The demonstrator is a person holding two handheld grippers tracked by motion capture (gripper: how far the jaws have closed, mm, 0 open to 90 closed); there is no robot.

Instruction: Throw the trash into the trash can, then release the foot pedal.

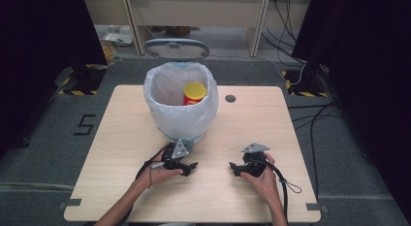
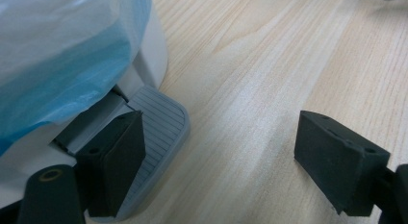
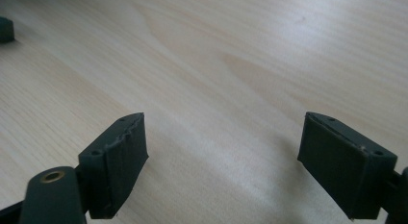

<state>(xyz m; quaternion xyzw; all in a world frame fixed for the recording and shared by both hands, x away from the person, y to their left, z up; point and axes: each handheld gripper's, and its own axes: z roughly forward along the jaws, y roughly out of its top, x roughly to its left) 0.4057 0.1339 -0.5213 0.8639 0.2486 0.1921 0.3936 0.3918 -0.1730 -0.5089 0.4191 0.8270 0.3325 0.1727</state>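
Observation:
A small pedal bin lined with a white and blue bag stands on the far middle of the wooden table, its grey lid tipped up behind it. Inside leans a red can with a yellow cap. My left gripper lies low in front of the bin, open. In the left gripper view its jaws stand wide apart, the left one over the bin's ribbed grey pedal, with the bag just above. My right gripper rests on the table to the right, open over bare wood.
A round cable hole sits in the table right of the bin. Black curtains flank both sides, cables run over the floor at the right, and a wooden desk stands at the back.

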